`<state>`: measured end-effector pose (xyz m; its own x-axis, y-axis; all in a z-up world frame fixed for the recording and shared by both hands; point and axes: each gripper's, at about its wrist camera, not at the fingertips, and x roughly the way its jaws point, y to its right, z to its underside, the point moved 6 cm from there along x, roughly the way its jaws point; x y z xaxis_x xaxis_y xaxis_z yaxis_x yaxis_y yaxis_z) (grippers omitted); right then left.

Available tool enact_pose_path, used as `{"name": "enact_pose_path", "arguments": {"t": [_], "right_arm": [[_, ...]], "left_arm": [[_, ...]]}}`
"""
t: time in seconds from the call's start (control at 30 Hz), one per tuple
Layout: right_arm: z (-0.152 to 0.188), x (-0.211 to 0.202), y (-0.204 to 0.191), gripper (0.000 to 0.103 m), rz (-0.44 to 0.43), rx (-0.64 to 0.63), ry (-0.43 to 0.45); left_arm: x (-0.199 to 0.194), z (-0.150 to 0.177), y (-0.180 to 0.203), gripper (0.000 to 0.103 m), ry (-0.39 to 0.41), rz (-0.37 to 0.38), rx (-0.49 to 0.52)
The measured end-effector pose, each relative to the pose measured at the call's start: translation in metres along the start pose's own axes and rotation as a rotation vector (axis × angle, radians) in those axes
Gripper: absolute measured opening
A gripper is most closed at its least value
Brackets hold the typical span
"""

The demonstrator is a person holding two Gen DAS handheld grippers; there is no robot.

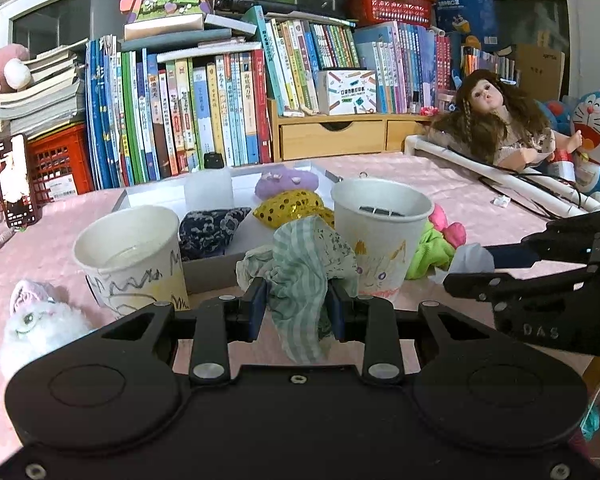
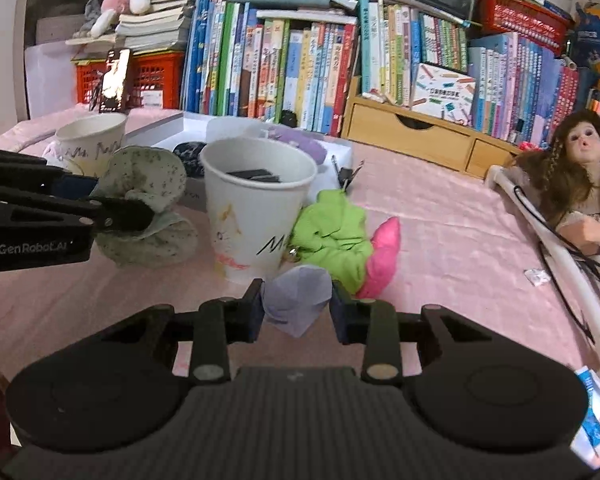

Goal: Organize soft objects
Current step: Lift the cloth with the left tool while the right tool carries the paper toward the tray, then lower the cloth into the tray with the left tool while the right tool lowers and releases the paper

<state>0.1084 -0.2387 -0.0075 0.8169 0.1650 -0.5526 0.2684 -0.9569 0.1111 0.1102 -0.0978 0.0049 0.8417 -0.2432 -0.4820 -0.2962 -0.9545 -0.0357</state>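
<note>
Now both are mid-carry: the left hand-held gripper (image 1: 296, 304) clamps a green checked cloth (image 1: 300, 276), the right hand-held gripper (image 2: 297, 309) pinches a pale lilac pouch (image 2: 296, 300); next, probably the white tray (image 1: 148, 196) ahead.

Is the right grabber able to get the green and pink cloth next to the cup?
Probably not yet. The right gripper is shut on a pale purple cloth, though the green and pink cloth lies just ahead, uncovered.

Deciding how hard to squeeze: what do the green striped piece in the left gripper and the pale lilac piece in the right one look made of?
Green striped cloth: thin woven fabric, matte; it crumples and drapes limply. Lilac piece: smooth, matte, sharp facets, so probably stiff fabric or paper; hard to tell.
</note>
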Motion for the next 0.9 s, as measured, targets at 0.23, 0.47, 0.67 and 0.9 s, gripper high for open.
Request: {"name": "enact_pose_path", "arguments": {"t": [0.23,0.47,0.67,0.9], "right_arm": [[-0.021,-0.016,0.018,0.040,0.036,0.039,0.061],[-0.049,-0.022,0.037,0.040,0.058,0.082,0.113],[-0.069,-0.016,0.040,0.040,0.030,0.104,0.118],[-0.097,0.008,0.046,0.040,-0.025,0.165,0.088]], "left_arm": [[-0.017,-0.024,-0.006,0.030,0.042,0.025,-0.006],[-0.027,-0.061,-0.022,0.030,0.078,0.043,-0.018],[-0.025,-0.090,-0.043,0.030,0.069,0.044,-0.054],[-0.010,-0.118,-0.078,0.030,0.033,0.011,-0.097]]}}
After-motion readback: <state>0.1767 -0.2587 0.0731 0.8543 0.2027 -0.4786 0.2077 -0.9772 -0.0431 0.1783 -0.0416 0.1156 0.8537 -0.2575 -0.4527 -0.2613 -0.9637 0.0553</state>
